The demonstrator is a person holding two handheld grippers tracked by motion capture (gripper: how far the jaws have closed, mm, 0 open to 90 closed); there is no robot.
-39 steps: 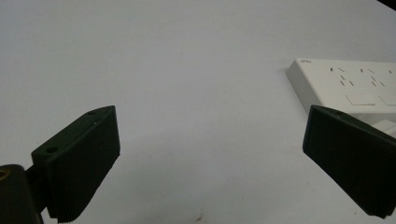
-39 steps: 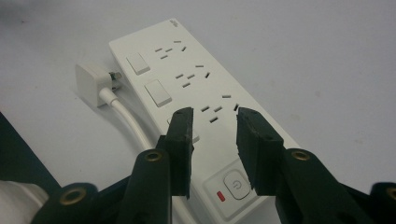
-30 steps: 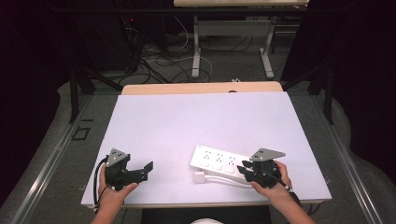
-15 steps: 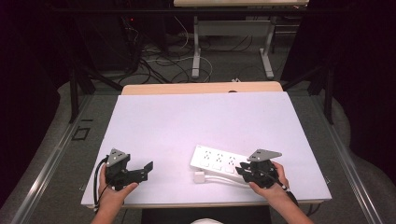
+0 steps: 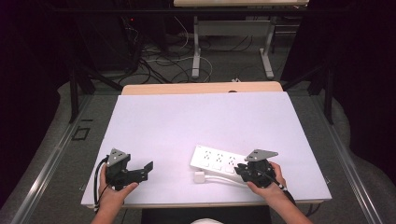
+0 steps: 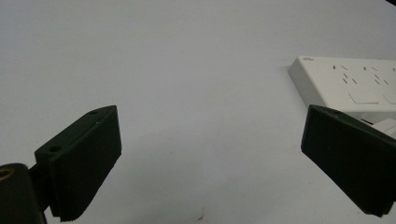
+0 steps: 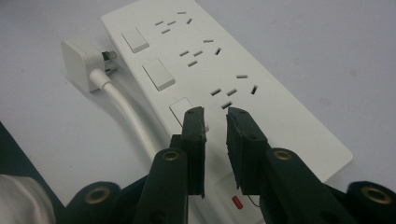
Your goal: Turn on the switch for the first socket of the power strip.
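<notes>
Near the front right edge of the white table [image 5: 205, 121], the power strip [image 5: 219, 161] lies flat with its sockets and rocker switches facing up, angled so that its near end sits under the right gripper [image 7: 215, 116]. That placement suits a push from above: the right gripper's jaws stand narrow, with only a slim gap and nothing between them, their tips poised just over the strip beside the nearest switch [image 7: 182, 111], which looks like the thing about to be pressed or probed. Whether the tips touch the plastic cannot be told. The strip's own white plug [image 7: 84, 63] lies loose on the table beside it, its cable [image 7: 126, 116] running back along the strip's side, so nothing is plugged in. The left gripper [image 6: 210, 154] rests well apart at the front left, held low over bare tabletop with its jaws wide and empty, seemingly waiting in reserve. Compared with a second ago, the right gripper's jaws have just been closing with no object caught in them, and the hand has barely shifted over the strip's end; the left gripper, strip and plug sit as they did.
</notes>
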